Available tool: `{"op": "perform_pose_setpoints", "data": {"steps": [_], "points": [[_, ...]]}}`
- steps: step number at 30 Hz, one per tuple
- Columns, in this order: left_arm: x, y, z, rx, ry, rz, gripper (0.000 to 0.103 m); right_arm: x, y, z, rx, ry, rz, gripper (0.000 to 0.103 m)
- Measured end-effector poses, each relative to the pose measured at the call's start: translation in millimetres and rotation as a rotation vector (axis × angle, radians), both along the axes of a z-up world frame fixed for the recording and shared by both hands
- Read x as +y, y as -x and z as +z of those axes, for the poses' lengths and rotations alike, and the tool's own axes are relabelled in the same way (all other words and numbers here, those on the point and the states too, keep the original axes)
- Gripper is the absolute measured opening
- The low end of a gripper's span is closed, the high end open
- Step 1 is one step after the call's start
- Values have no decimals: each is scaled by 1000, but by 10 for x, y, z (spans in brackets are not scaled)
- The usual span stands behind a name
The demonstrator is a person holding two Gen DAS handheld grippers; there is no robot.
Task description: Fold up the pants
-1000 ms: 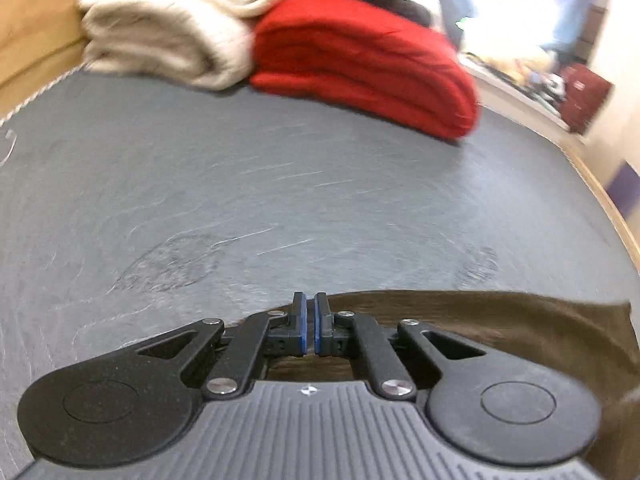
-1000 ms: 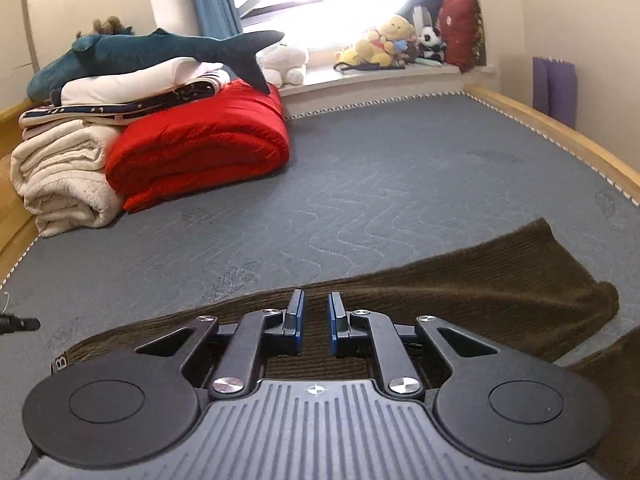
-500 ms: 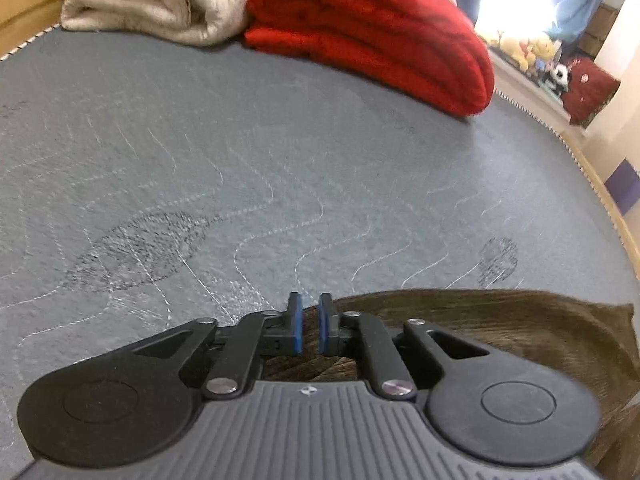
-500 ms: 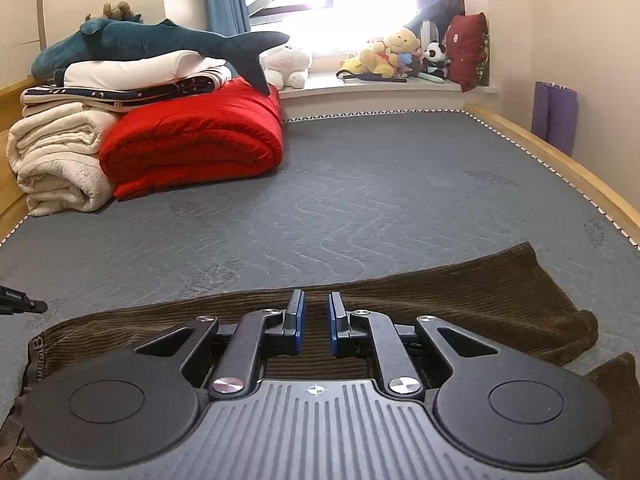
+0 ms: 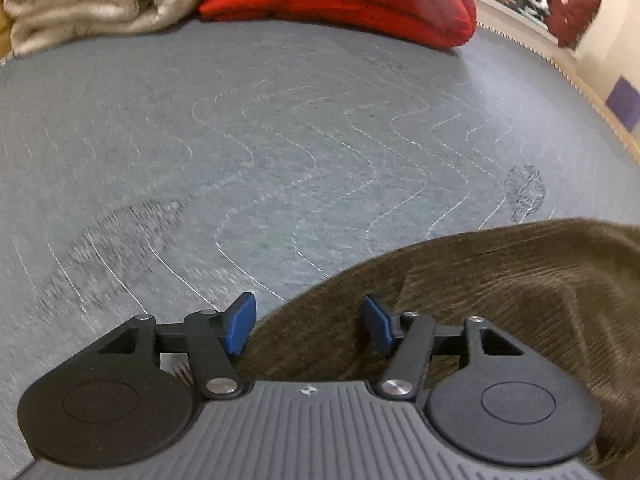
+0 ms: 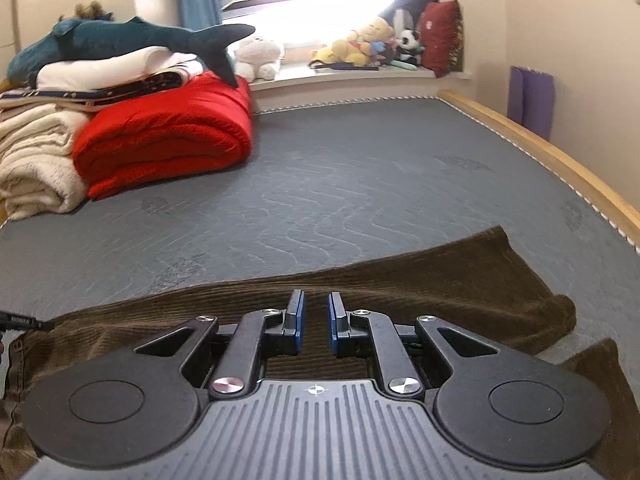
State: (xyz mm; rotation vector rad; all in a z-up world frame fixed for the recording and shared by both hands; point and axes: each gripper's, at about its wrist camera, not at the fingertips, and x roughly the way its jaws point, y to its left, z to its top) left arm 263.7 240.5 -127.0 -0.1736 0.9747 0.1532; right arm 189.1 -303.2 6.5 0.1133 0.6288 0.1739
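Note:
Brown corduroy pants [image 6: 400, 280] lie stretched across the near part of a grey quilted mattress [image 6: 360, 184]. In the left wrist view the pants [image 5: 500, 288] fill the lower right, with one curved edge running under my left gripper [image 5: 308, 322]. The left gripper is wide open and holds nothing, its blue pads either side of that edge. My right gripper [image 6: 314, 322] hovers over the middle of the pants, its jaws a narrow gap apart with nothing between them.
Folded red [image 6: 168, 140] and cream [image 6: 36, 168] blankets are stacked at the far left of the mattress, with a plush shark [image 6: 132, 38] on top. A wooden bed rail [image 6: 552, 160] runs along the right. Plush toys [image 6: 360, 44] line the windowsill.
My left gripper has opened wide from nearly shut and shifted left along the pants edge. The right gripper has stayed slightly open and risen a little.

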Motion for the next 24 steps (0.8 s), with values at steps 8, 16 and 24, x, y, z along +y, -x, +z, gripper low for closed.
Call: {"op": "perform_pose_setpoints", "data": {"steps": [8, 16, 24], "points": [[-16, 15, -87, 20, -27, -41, 65, -165, 70, -73, 29, -16, -54, 12], [-373, 63, 221, -9, -185, -123, 7, -567, 23, -178, 94, -73, -190, 13], [-841, 801, 995, -103, -289, -318, 5, -992, 75, -282, 160, -273, -322, 12]]}}
